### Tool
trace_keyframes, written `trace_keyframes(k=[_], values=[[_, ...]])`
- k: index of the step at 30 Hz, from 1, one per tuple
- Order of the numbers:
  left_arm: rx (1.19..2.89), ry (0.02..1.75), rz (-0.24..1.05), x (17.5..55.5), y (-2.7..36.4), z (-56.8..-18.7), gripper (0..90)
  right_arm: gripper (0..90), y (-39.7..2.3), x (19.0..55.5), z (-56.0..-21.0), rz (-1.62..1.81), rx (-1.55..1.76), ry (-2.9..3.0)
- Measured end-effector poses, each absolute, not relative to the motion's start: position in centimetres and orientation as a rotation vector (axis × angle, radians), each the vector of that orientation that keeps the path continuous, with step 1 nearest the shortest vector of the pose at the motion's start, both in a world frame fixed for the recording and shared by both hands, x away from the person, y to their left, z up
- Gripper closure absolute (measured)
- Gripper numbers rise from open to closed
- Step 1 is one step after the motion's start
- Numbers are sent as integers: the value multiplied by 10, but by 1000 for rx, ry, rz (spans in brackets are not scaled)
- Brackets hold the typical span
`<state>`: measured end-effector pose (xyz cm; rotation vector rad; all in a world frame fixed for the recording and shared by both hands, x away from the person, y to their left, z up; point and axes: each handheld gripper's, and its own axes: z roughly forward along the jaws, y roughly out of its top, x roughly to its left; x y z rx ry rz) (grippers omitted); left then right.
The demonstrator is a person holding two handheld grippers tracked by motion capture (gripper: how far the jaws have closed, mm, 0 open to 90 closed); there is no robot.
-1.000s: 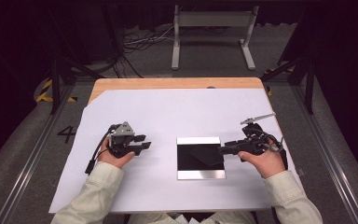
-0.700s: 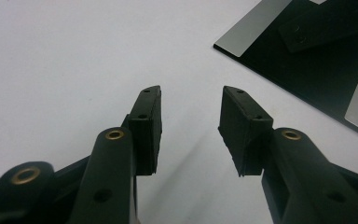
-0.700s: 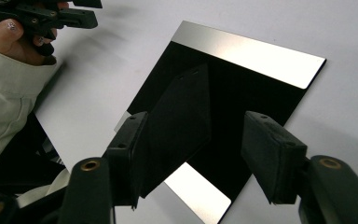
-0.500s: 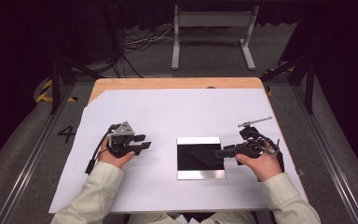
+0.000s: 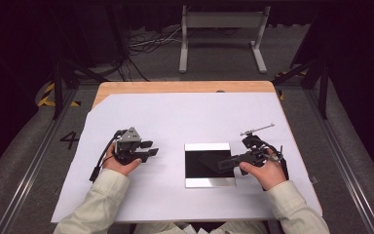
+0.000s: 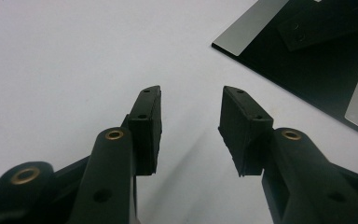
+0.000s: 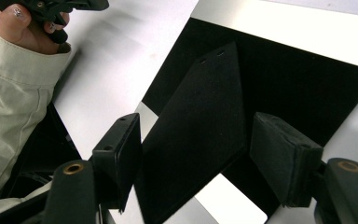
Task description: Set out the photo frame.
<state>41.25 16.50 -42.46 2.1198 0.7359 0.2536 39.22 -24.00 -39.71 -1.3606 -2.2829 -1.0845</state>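
Note:
A square black panel (image 5: 199,171) with silver strips along two edges lies on the white sheet. A flat black strip (image 5: 210,158) with two holes at one end rests on it. My right gripper (image 5: 220,164) reaches in from the right, low over the panel. Its jaws have just been opening. In the right gripper view the strip (image 7: 200,140) lies between the jaws of the right gripper (image 7: 196,119), with a gap to the right pad (image 7: 282,161). My left gripper (image 5: 153,148) rests open on the sheet left of the panel (image 6: 317,70), nothing between its jaws (image 6: 191,93).
The white sheet (image 5: 190,117) covers most of a wooden table (image 5: 175,87). A metal stand (image 5: 221,29) and cables sit on the floor behind it. The person's left hand and pale sleeve (image 7: 14,93) show in the right gripper view.
The right gripper has sunk toward the panel and its jaws stand wider. The left gripper has not moved.

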Motion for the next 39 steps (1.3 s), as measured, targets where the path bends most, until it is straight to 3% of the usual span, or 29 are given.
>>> trace_keyframes(k=[11,17,30,39], values=[[2128,730,252,413,163,-425,593,375,-233,396,-402,-1077,-1361,-2249],[2127,733,250,413,163,-426,593,478,-233,396,-401,-1093,-1365,-2261],[2129,733,250,413,163,-426,593,536,-235,395,-400,-1072,-1370,-2279],[2123,738,251,412,164,-425,592,623,-238,389,-389,-1041,-1290,-2327]])
